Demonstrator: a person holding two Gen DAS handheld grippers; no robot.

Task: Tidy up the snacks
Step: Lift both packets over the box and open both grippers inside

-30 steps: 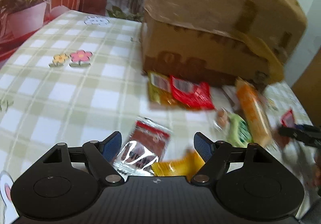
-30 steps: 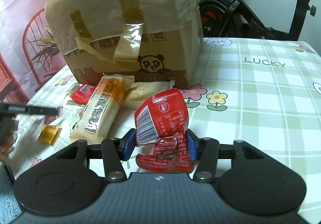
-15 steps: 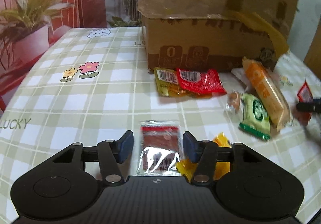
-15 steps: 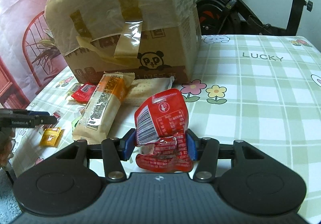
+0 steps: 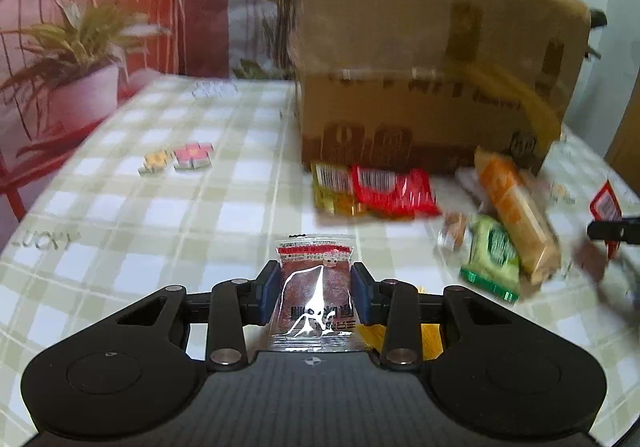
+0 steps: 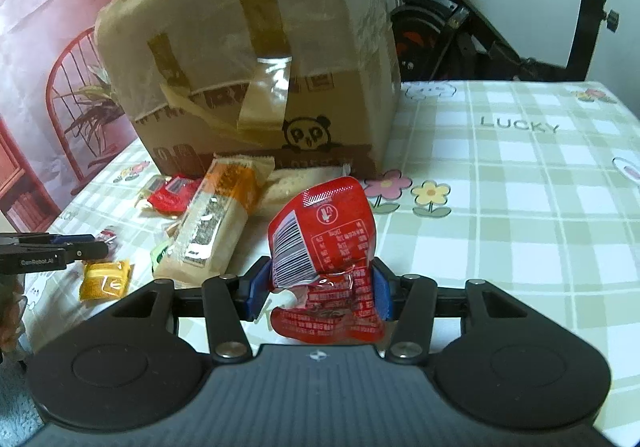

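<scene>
My left gripper (image 5: 315,293) is shut on a small clear-edged packet of dark red snack (image 5: 315,287), held just above the checked tablecloth (image 5: 160,207). My right gripper (image 6: 318,289) is shut on a crumpled red sachet with a barcode (image 6: 324,243). A large taped cardboard box (image 5: 432,59) stands behind the loose snacks and also shows in the right wrist view (image 6: 256,59). By the box lie a yellow packet (image 5: 332,189), a red packet (image 5: 394,191), a long orange-and-beige bar (image 5: 516,215) and a green packet (image 5: 494,257). A small yellow packet (image 6: 105,279) lies by the left gripper.
A red chair (image 5: 80,7) and a potted plant (image 5: 76,59) stand beyond the table's left edge. An exercise bike (image 6: 480,31) stands behind the table on the right. A white wrapped bar (image 6: 304,183) lies against the box.
My left gripper has closed on the dark red packet that lay between its open fingers and moved in over it. My right gripper holds the red sachet as before.
</scene>
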